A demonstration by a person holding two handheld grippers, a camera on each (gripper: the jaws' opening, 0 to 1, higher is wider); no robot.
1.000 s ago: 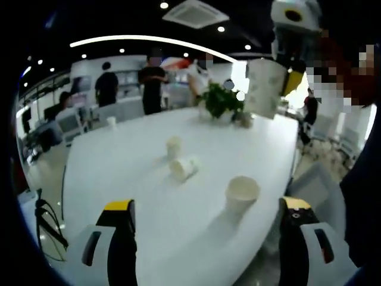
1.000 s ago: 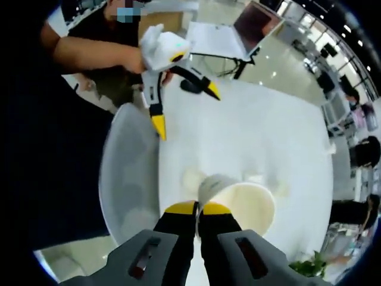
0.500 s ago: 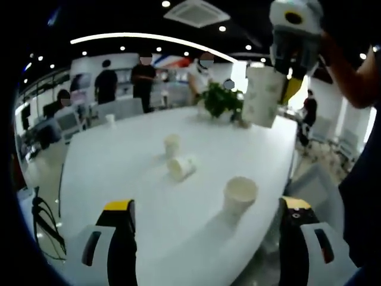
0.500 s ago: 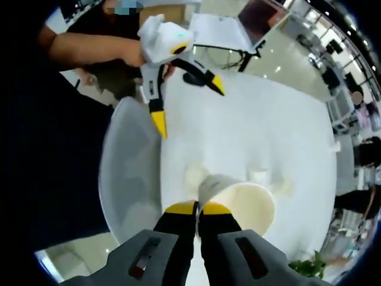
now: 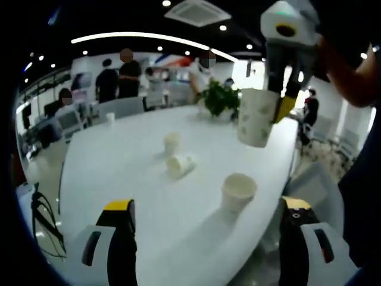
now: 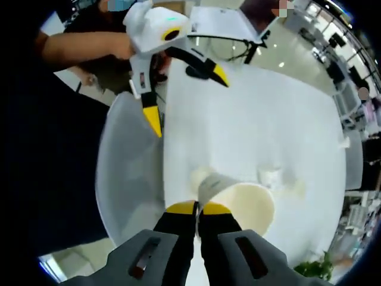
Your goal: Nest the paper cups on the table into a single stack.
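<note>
Jaws pinched tight on the rim of a patterned paper cup (image 6: 241, 205): that's the right gripper (image 6: 198, 208), and its own jaws hide the near wall of the cup. From the left gripper view the same right gripper (image 5: 282, 98) dangles the cup (image 5: 256, 117) in mid-air above the white desk (image 5: 119, 161). Left gripper (image 5: 205, 210) has jaws spread wide with nothing between them, tips just over the desk's near edge. Beyond sit an upright plain cup (image 5: 238, 192), a toppled cup (image 5: 180, 165) and another upright one (image 5: 171, 143); a tiny far cup (image 5: 111, 118) is hard to make out. Compared with a second ago, the held cup has dropped lower and swung leftward, toward the plain cup.
</note>
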